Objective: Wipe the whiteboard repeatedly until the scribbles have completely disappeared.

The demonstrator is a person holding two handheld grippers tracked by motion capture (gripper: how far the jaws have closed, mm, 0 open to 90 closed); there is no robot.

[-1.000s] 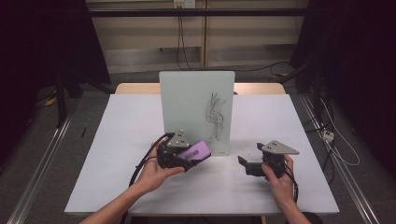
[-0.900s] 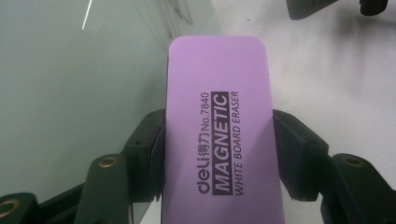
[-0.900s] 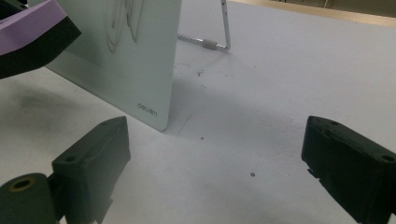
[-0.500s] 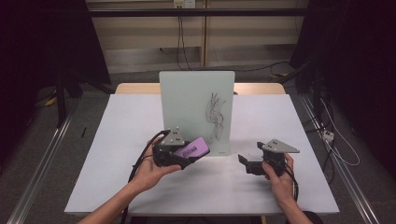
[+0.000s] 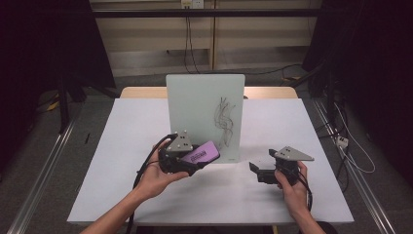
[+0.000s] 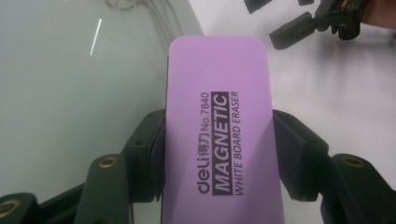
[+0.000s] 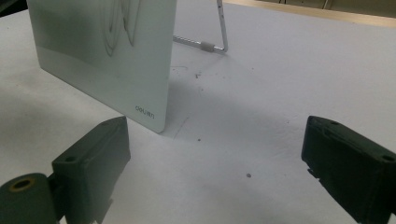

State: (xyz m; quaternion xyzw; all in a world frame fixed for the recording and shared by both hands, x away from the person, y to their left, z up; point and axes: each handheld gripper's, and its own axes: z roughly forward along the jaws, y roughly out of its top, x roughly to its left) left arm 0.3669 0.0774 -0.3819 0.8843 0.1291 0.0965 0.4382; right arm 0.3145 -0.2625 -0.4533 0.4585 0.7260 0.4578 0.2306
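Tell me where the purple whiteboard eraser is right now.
The purple eraser is clamped in the left gripper, left of centre in the high view, just in front of the upright whiteboard and its scribble.

Eraser [image 5: 200, 155] sits before the whiteboard [image 5: 204, 114], apparently just off it, on the table [image 5: 122, 146].

High cam overhead; claw cams close, sharing whiteboard [image 5: 204, 114].

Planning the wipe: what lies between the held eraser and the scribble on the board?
High view: only bare board between the eraser and the scribble.
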